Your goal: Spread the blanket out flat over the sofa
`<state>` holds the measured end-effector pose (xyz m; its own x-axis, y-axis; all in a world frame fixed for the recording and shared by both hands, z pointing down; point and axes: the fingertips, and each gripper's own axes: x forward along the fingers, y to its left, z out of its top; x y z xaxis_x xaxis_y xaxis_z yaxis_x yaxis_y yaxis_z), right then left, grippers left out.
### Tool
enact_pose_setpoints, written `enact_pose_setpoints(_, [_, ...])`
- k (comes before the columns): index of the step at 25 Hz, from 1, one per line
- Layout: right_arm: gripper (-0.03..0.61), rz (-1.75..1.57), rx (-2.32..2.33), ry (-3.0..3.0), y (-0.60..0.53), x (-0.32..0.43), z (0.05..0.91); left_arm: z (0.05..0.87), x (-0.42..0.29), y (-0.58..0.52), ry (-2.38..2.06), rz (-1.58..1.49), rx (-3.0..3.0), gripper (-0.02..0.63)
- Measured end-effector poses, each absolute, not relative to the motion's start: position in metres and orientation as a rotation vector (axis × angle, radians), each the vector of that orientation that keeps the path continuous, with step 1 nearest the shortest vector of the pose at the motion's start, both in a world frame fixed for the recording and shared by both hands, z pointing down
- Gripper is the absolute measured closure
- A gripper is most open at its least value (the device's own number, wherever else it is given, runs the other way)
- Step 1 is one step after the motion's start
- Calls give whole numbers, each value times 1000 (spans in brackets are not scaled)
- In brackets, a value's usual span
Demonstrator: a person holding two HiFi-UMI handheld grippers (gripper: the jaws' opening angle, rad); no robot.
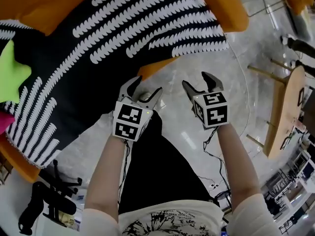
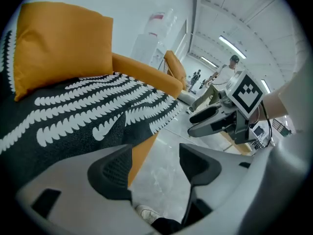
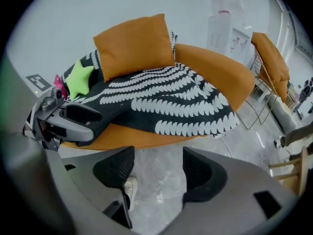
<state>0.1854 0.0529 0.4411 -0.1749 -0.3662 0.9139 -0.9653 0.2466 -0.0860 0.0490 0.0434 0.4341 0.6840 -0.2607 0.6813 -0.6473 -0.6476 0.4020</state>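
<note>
Hovering above pale glossy floor (image 1: pixel 172 122), left gripper (image 1: pixel 144 87) and right gripper (image 1: pixel 196 80) stood released, empty, black white-patterned blanket (image 1: pixel 98 58) lay draped over far orange sofa (image 1: pixel 221 4).

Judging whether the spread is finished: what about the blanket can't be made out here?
- Blanket left end: cut off by the head view's left edge.
- Its near-left corner: behind the left gripper in the right gripper view.
- The part under the orange cushion: hidden in both gripper views.
</note>
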Motion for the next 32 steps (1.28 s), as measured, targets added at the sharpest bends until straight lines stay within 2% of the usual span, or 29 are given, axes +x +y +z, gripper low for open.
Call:
enact_pose_setpoints(14, [258,1064,1405,-1572,-10,290,503,508,94,-16,-953,845,2051,305])
enact_pose_setpoints(22, [268,1113,1277,-1662,-22,288,531,536,86,-36,-1223,806,1857,307])
enact_pose_setpoints(23, [282,1113,1271,-1673,-25,289,532,537,85,-37,-1260,821,1845,309])
enact_pose_setpoints(26, [377,1125,1287,-1678,-37,297,527,535,81,-39,-1324,881,1821,384])
enact_pose_setpoints(28, [430,1138,1302,-1675,-44,301,525,536,81,-40,-1319,925,1813,402])
enact_pose_setpoints(29, [487,1136,1305,-1672,-47,303,527,539,81,-40,-1314,945,1810,407])
enact_pose_setpoints(30, [518,1128,1302,-1671,-47,305,529,541,82,-40,-1310,962,1807,413])
enact_pose_setpoints(32, [540,1100,1282,-1681,-45,307,527,540,84,-37,-1304,978,1801,428])
